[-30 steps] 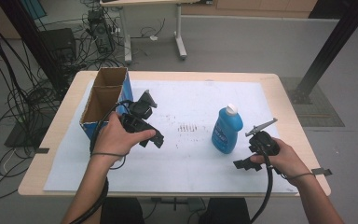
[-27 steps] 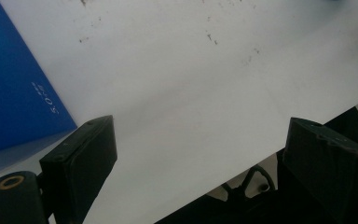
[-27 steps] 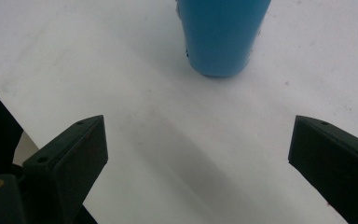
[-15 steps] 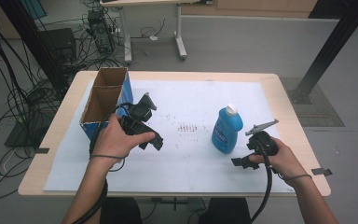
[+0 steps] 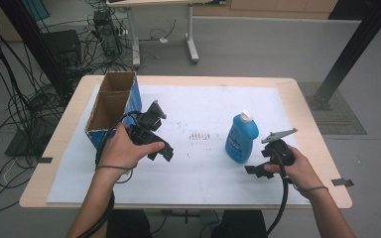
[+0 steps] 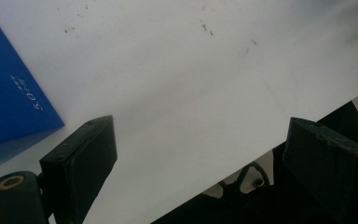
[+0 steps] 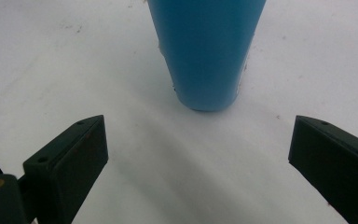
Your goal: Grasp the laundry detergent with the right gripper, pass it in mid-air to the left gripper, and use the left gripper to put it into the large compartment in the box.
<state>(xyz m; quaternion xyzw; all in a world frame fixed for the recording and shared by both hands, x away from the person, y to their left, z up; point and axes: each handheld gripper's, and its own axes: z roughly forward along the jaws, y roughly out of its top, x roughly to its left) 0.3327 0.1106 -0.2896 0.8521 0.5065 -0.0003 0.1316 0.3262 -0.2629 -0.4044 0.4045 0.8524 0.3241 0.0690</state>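
Observation:
A blue bottle with a white cap stands upright on the white sheet, right of centre. My right gripper hovers just right of it and in front, open, with nothing between its jaws. In the right gripper view the bottle's base stands ahead of the open gripper, apart from both pads. My left gripper is held beside the blue cardboard box, open and empty. The left gripper view looks past the open gripper onto bare sheet, with the box's blue wall at left.
The box is open-topped with two compartments and sits at the table's left. The wooden table edge runs close to my right hand. Cables trail from both grippers toward the person. The sheet's front edge crosses the left gripper view.
The right gripper has edged very slightly left, toward the bottle. The left hand and the bottle have stayed put.

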